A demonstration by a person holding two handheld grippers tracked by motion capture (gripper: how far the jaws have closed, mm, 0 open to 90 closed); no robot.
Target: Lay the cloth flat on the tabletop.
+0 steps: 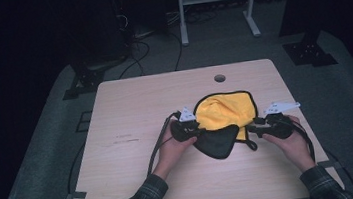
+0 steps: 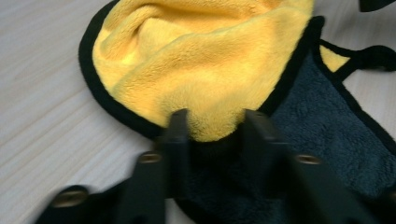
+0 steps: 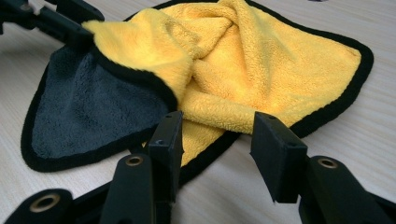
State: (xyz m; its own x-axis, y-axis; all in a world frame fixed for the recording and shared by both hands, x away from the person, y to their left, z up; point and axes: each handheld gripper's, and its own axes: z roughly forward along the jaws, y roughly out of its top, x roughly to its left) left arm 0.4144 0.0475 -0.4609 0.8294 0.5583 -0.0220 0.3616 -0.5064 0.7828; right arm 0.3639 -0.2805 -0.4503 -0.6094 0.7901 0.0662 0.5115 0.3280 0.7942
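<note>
Dark floor and a tangle of cables surround the pale wooden desk [image 1: 139, 184]. Right of the desk's middle lies a yellow cloth [image 1: 223, 111] with black edging, one grey-backed corner folded over toward the person. At the cloth's left side, the left gripper [image 2: 212, 126] has its fingers [image 2: 177, 130] pinched onto a bunched yellow fold. At the cloth's right edge, the right gripper [image 3: 217, 135] has fingers [image 3: 275, 149] standing apart around a fold, not pressing it.

Pale wooden table [image 1: 139, 184] with round hole [image 1: 220, 78], white frame [image 1: 216, 4] behind
</note>
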